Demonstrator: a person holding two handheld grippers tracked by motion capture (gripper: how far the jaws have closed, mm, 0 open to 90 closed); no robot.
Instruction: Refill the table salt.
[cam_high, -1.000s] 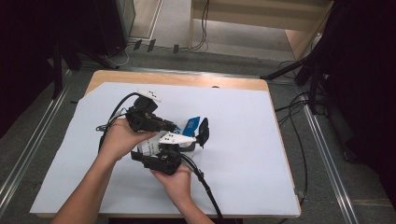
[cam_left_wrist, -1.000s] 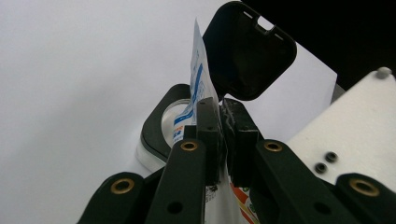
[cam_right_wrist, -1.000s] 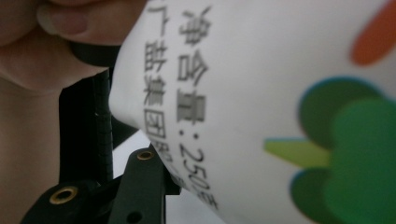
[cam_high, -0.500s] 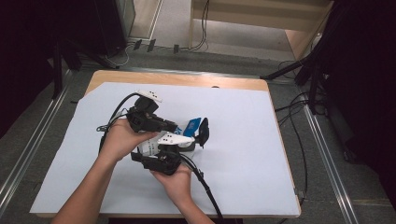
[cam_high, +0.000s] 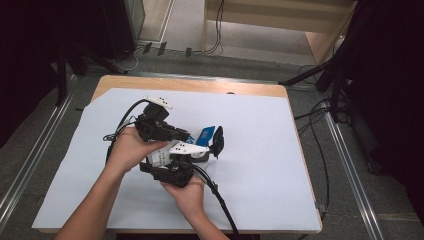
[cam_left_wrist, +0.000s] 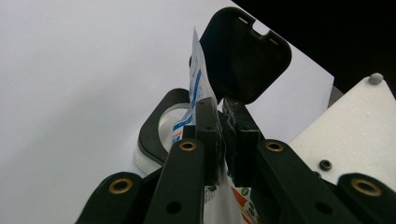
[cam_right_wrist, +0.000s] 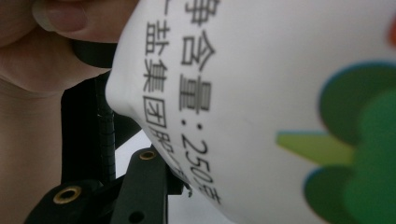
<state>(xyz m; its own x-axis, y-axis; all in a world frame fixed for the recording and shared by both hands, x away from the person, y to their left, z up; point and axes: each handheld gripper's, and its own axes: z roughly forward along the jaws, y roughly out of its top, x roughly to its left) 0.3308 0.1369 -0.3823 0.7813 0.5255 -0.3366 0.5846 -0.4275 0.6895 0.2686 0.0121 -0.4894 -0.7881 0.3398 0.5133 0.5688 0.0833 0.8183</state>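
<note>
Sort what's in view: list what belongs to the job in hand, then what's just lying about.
In the job: white packet, black-lidded jar, left gripper, right gripper.
Lying about: cables on the floor, wooden shelf, black stand.

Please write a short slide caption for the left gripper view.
Left gripper pinches a printed packet above an open black-lidded container.

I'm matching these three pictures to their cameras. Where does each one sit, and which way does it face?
High view: above the person's side, looking forward and down on the table; forearms, both hands.
Left gripper view: on the left gripper, looking along its jaws, shut on the bag, toward a black-lidded container.
Right gripper view: on the right gripper, against the bag; a hand shows.
Shared: the bag.
</note>
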